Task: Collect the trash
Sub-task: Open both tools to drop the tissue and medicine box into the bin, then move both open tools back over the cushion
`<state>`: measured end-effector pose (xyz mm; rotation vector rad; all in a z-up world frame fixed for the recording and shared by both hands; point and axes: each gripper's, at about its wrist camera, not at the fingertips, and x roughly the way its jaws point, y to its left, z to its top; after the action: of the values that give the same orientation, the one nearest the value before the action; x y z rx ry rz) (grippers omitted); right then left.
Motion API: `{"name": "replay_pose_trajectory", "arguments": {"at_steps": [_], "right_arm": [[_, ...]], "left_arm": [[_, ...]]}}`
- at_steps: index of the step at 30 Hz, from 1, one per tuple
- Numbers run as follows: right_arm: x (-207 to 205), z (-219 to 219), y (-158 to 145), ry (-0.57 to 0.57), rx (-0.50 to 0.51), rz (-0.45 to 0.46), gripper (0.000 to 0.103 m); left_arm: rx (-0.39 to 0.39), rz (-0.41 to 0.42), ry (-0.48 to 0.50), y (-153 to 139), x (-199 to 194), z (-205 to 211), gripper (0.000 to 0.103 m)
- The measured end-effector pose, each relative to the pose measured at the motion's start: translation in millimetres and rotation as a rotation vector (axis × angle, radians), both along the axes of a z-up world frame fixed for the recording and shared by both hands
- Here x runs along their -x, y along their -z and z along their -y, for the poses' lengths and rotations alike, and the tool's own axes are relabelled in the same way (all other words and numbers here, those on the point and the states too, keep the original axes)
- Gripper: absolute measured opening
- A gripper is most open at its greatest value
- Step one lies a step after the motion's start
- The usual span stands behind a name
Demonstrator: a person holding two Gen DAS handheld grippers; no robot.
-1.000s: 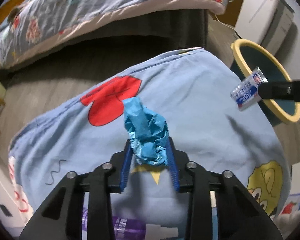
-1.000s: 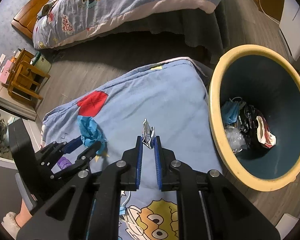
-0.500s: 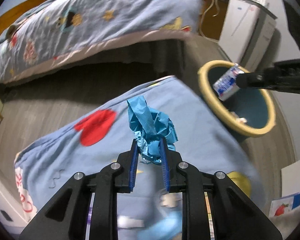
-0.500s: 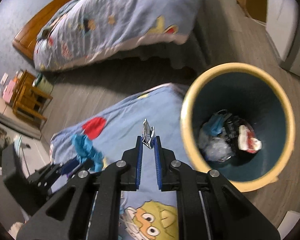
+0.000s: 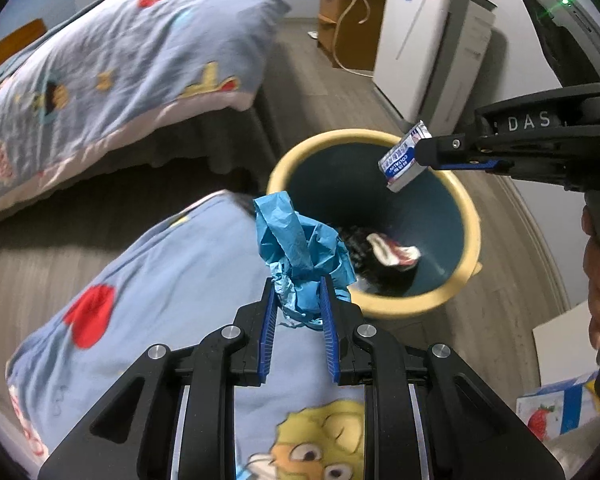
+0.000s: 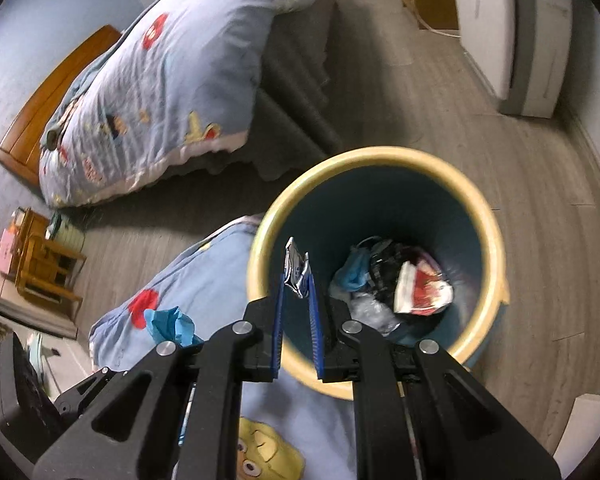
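Right gripper (image 6: 297,285) clamps an upright wrapper (image 6: 295,267) above the open bin (image 6: 496,248); left gripper (image 5: 298,296) pinches crumpled paper (image 5: 300,256) beside its rim.

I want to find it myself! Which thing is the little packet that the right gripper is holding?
Find the round trash bin with the yellow rim, on the floor beside the cartoon bedspread. Above its opening, the right gripper pinches a small flat wrapper. It is white with blue print and a red edge, unlike the crumpled blue paper in the left gripper.
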<state>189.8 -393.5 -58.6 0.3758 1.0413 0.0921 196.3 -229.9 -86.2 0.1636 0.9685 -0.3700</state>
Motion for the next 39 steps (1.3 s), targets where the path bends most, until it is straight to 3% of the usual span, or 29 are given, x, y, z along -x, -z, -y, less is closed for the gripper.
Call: {"name": "replay_pose_trajectory", "arguments": {"at_steps": [9, 14, 17, 18, 20, 21, 24, 27, 31, 39], "right_arm": [[-3, 57, 17, 0.169, -0.033, -0.032, 0.011], [-4, 64, 21, 0.192, -0.031, -0.035, 0.011], [-5, 63, 20, 0.185, 0.001, -0.026, 0.012], [-5, 62, 19, 0.183, 0.009, -0.024, 0.012], [-6, 62, 19, 0.188, 0.013, -0.023, 0.013], [-6, 63, 18, 0.19, 0.013, -0.021, 0.017], [-6, 61, 17, 0.191, 0.019, -0.015, 0.046], [-6, 56, 12, 0.176, 0.035, -0.014, 0.058], [-2, 48, 0, 0.166, 0.05, 0.009, 0.095], [11, 20, -22, 0.124, 0.112, 0.018, 0.097]], "left_arm": [[-0.035, -0.006, 0.005, 3, -30, 40, 0.023], [-0.021, 0.016, -0.009, 0, -43, 49, 0.023], [-0.011, 0.027, -0.013, -2, -45, 51, 0.036], [-0.009, 0.036, -0.014, -3, -45, 51, 0.048], [-0.012, 0.059, -0.025, -4, -42, 49, 0.062], [-0.013, 0.062, -0.029, -4, -43, 48, 0.066], [-0.012, 0.055, -0.047, 0, -42, 42, 0.075], [-0.017, 0.055, -0.065, 1, -39, 35, 0.081], [-0.046, 0.073, -0.098, -2, -32, 21, 0.091], [-0.048, 0.099, -0.158, -29, 0, -31, 0.094]]}}
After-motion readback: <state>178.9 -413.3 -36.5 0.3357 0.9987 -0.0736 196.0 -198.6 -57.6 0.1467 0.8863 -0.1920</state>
